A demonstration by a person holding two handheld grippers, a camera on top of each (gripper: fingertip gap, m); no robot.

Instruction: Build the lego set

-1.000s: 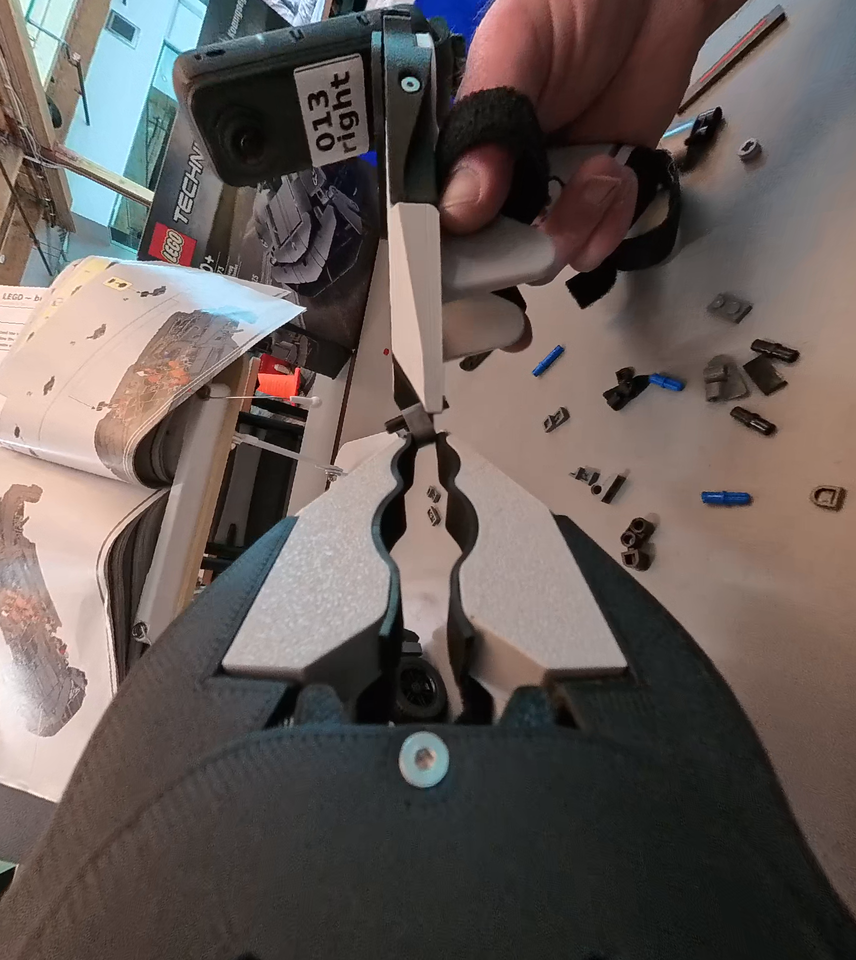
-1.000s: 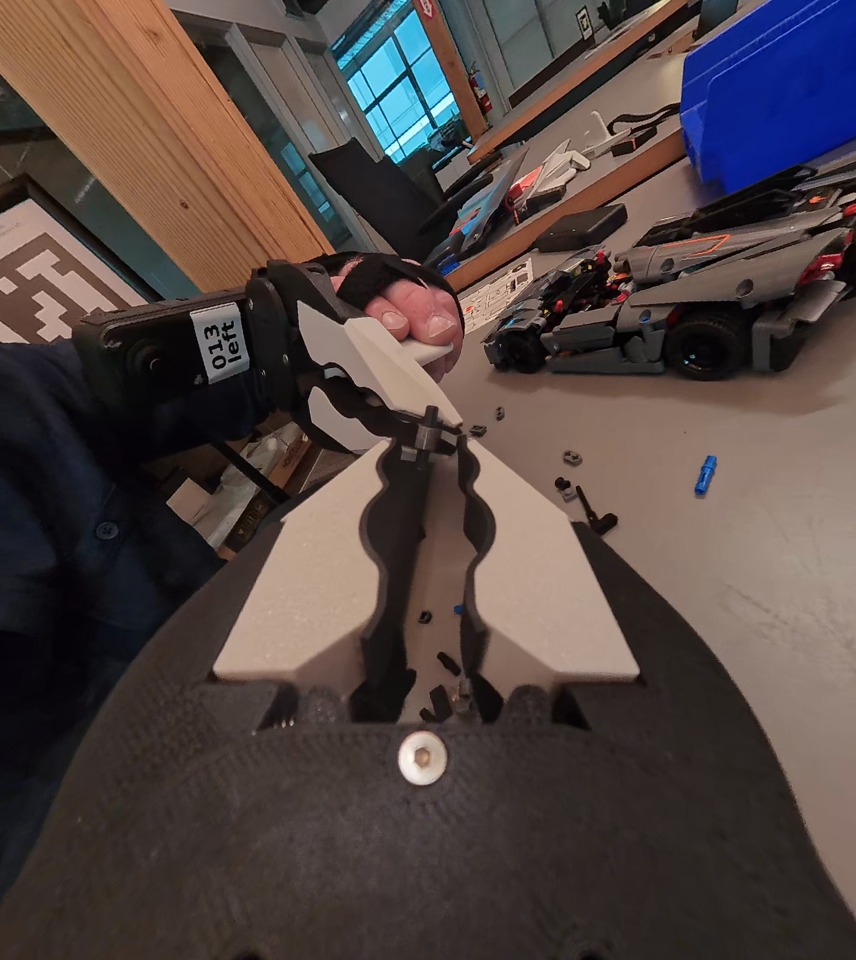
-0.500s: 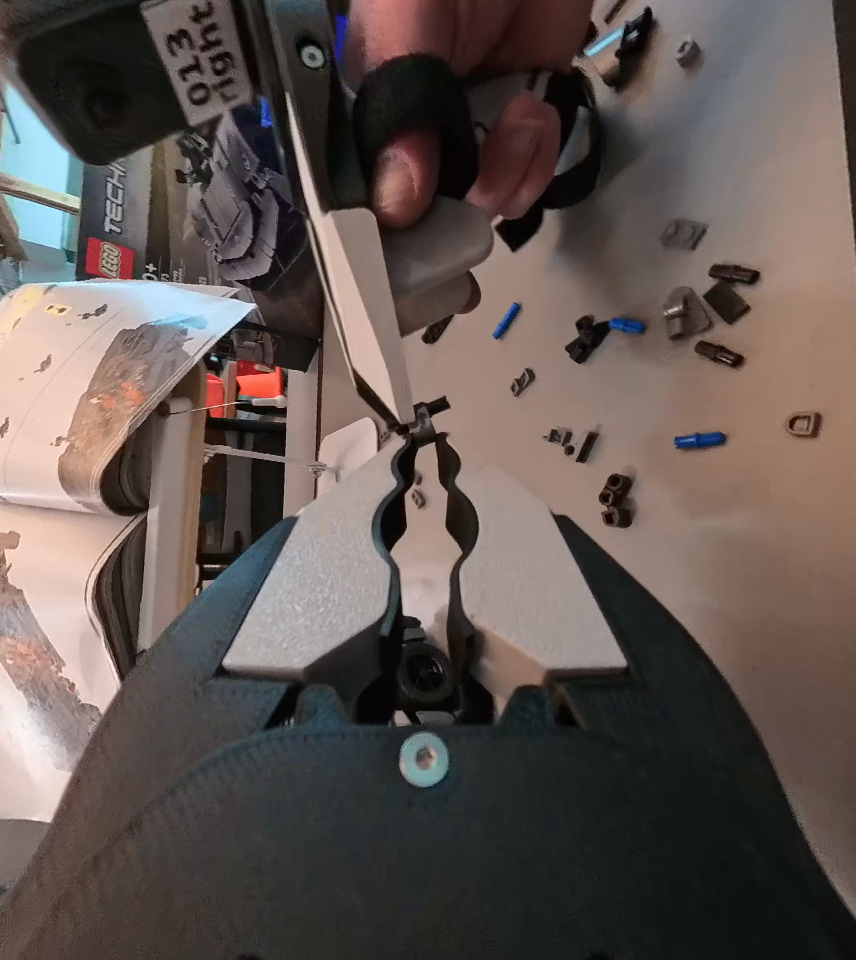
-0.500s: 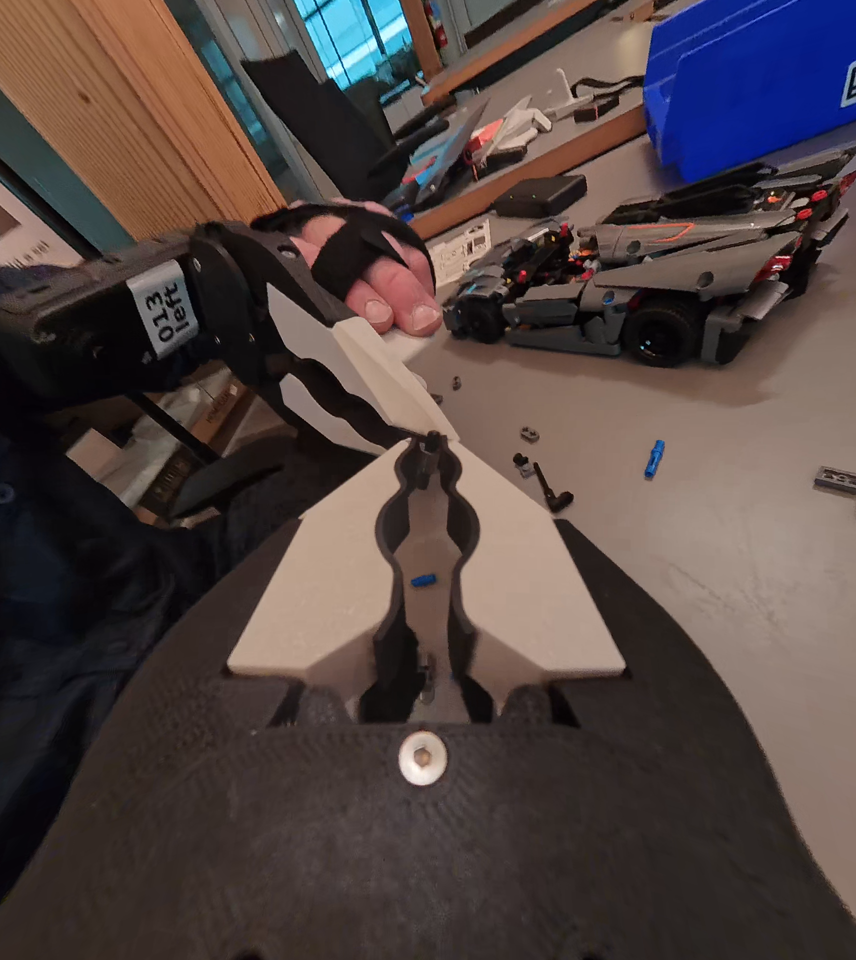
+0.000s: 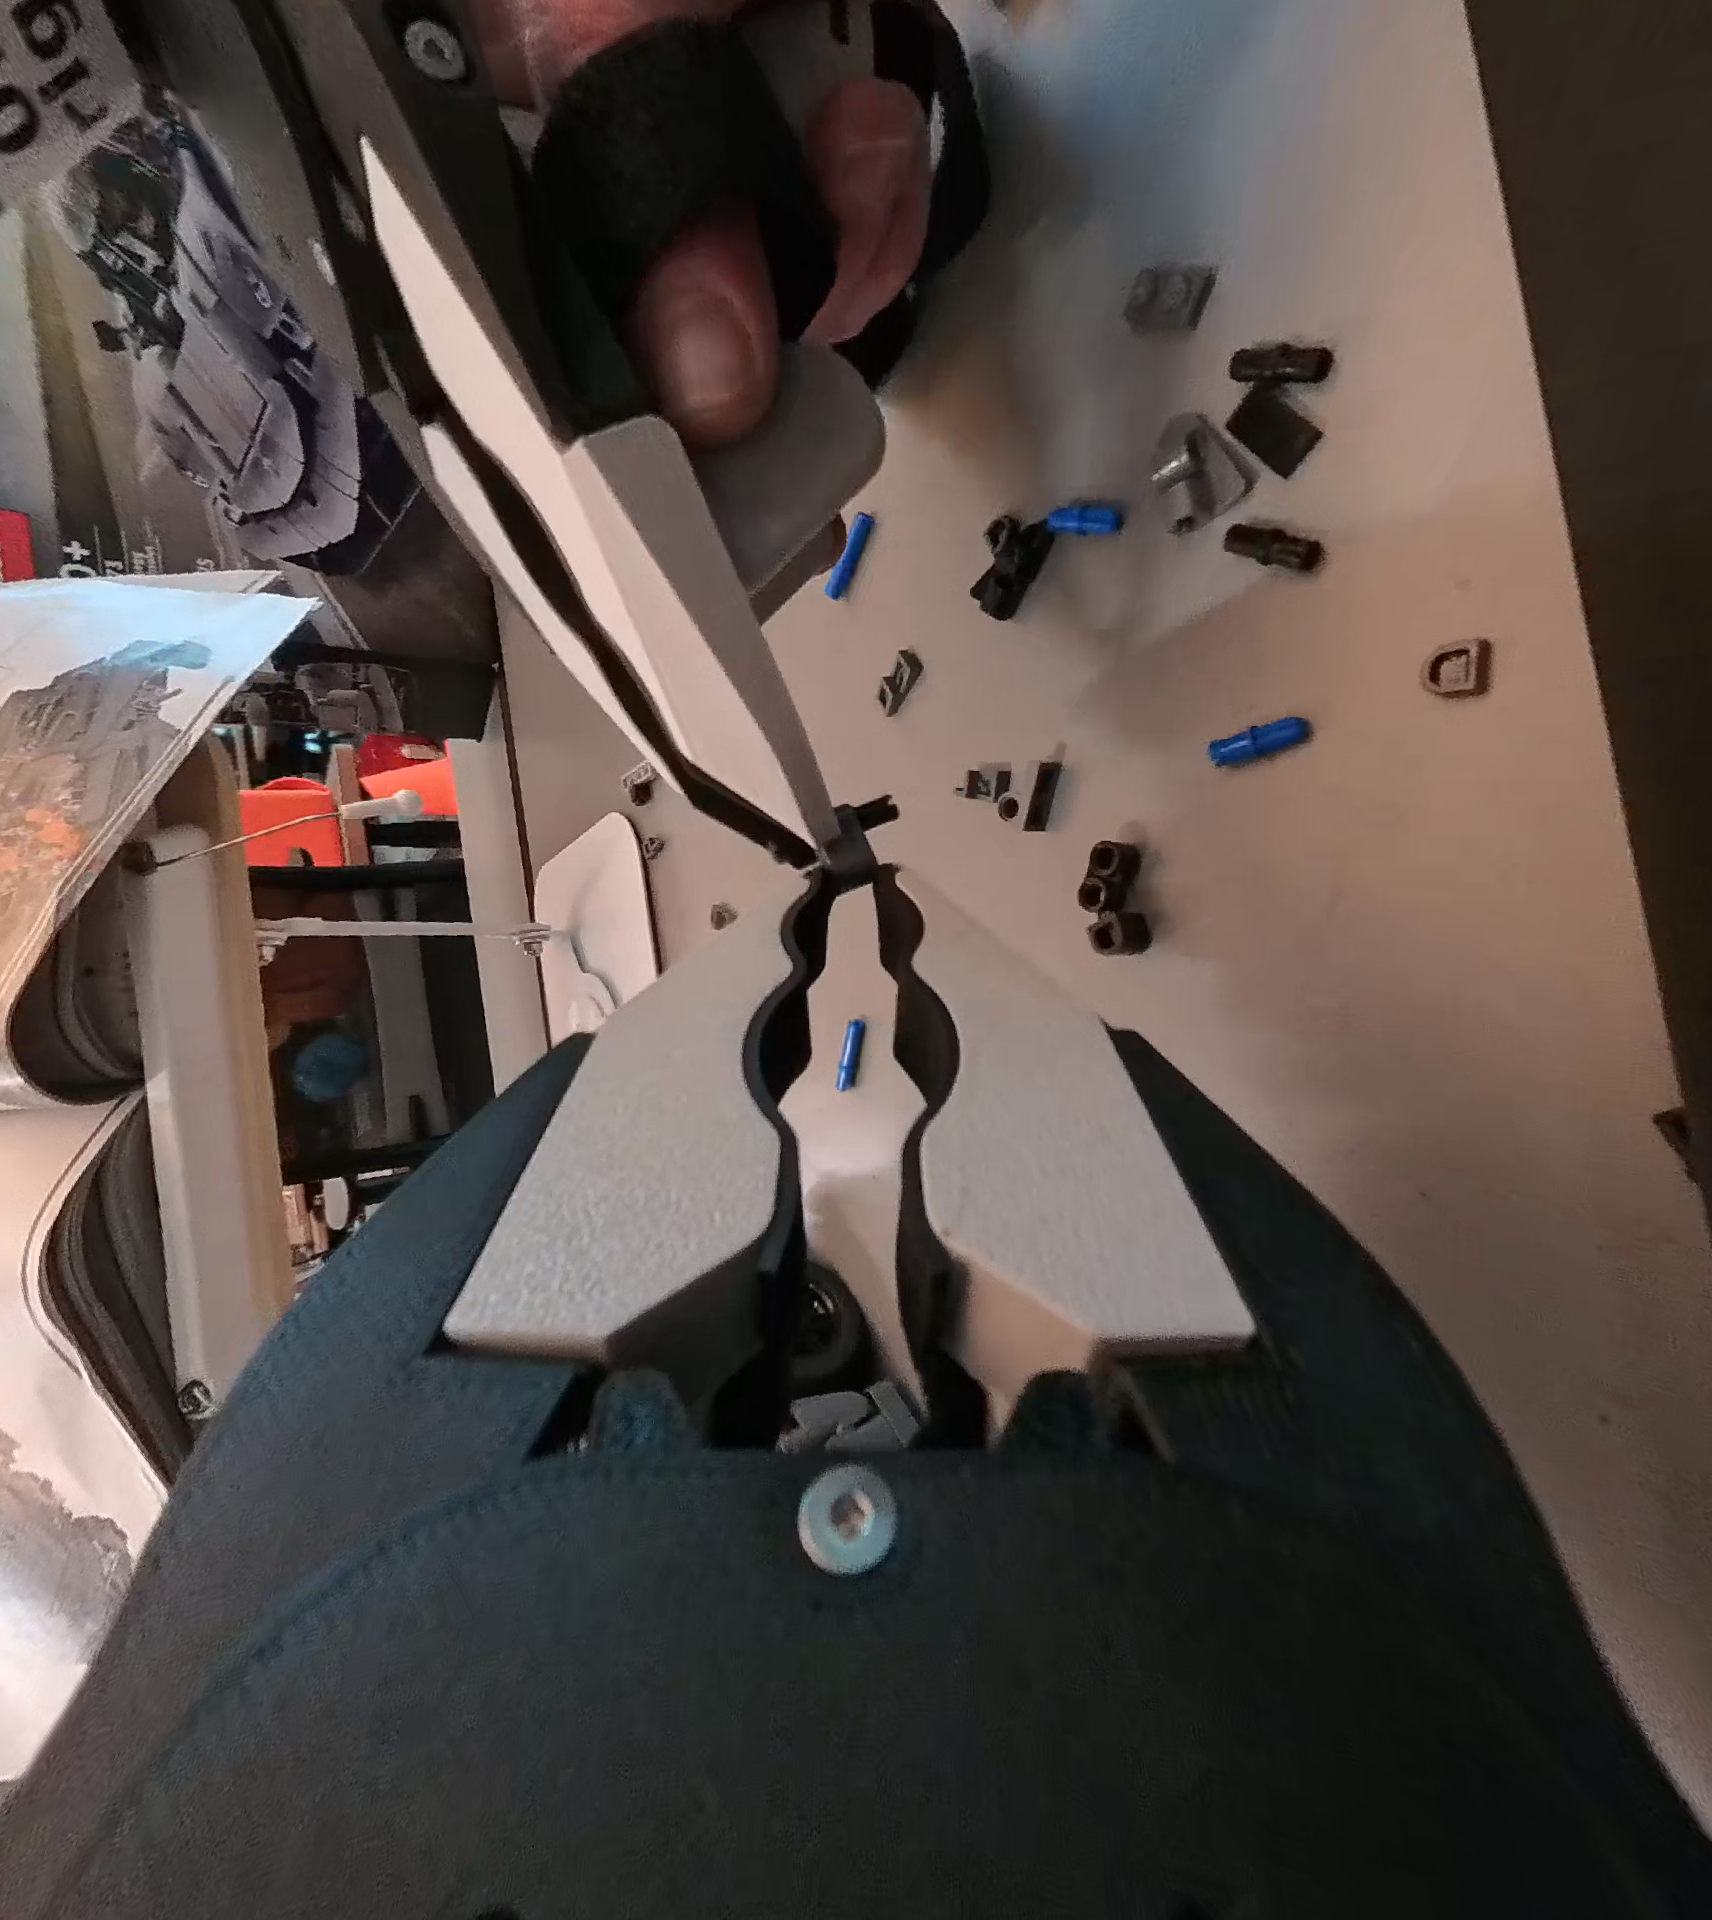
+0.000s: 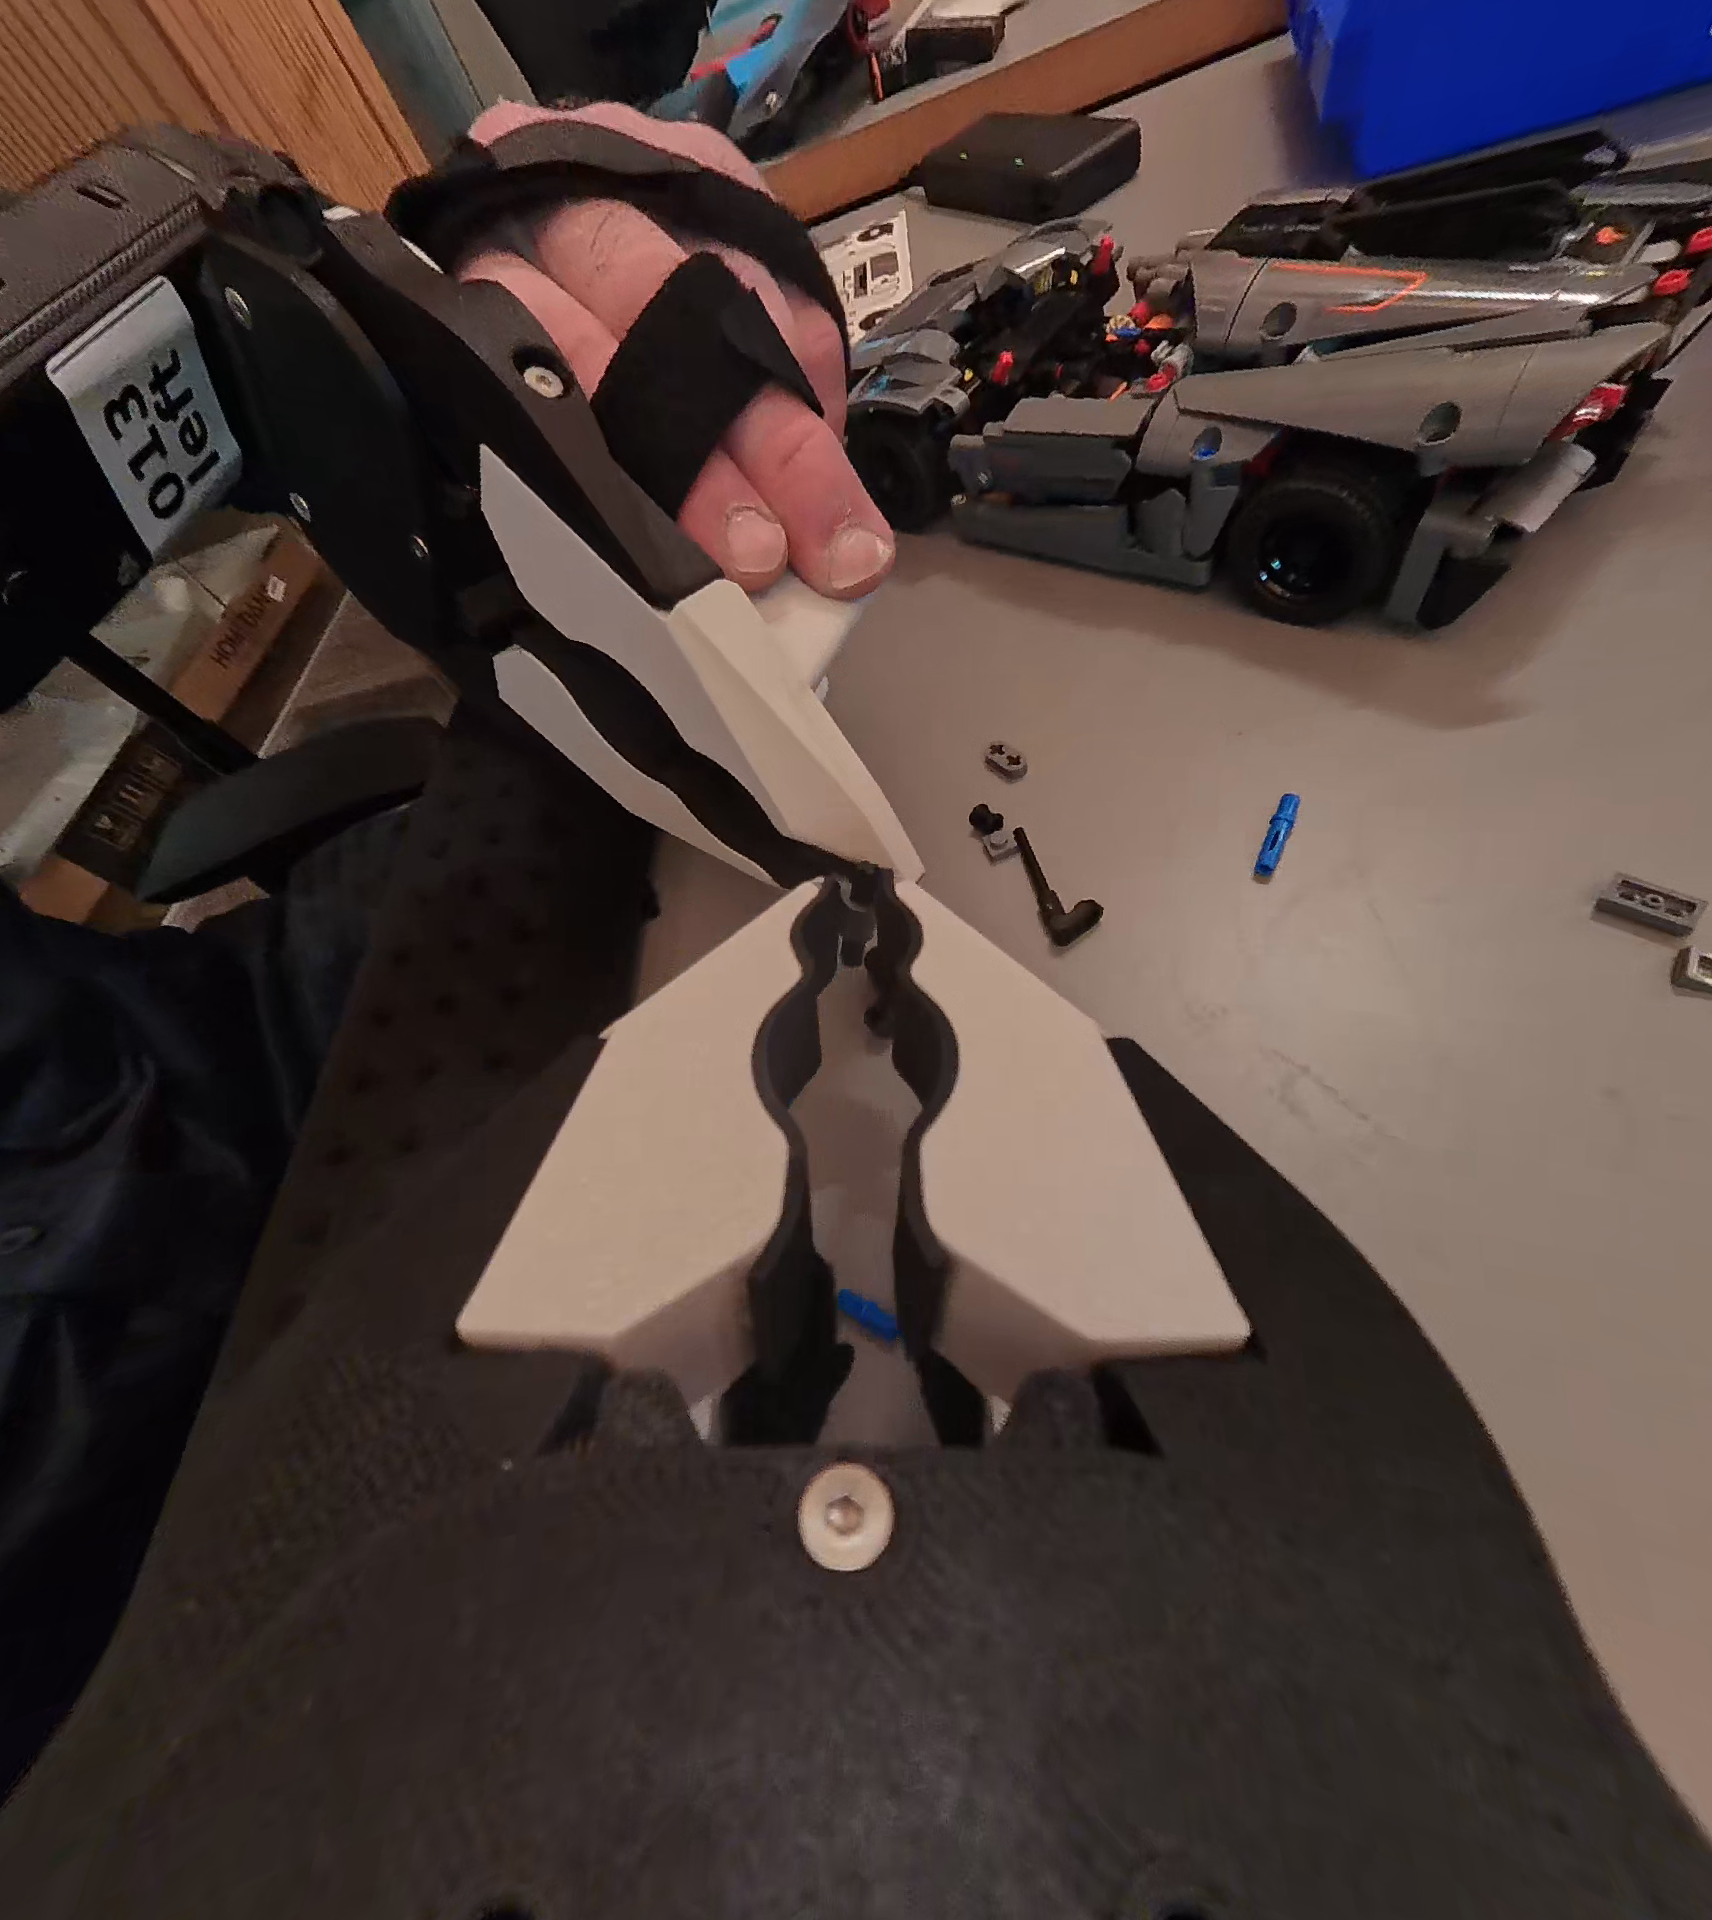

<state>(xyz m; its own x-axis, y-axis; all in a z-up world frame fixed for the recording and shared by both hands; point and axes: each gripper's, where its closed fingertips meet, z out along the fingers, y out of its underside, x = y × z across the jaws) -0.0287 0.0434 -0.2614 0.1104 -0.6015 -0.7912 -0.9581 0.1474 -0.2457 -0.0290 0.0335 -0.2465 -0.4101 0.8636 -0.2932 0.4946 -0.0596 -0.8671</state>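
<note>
above grey table [image 6: 1351, 1039], both tongs (tip to tip) pinch one black piece [image 5: 847, 844].

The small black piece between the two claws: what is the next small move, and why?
Probably press the two claws gently together along the piece's axis. The left claw and right claw meet tip to tip, both shut on the small black piece, so the joining seems unfinished.
</note>
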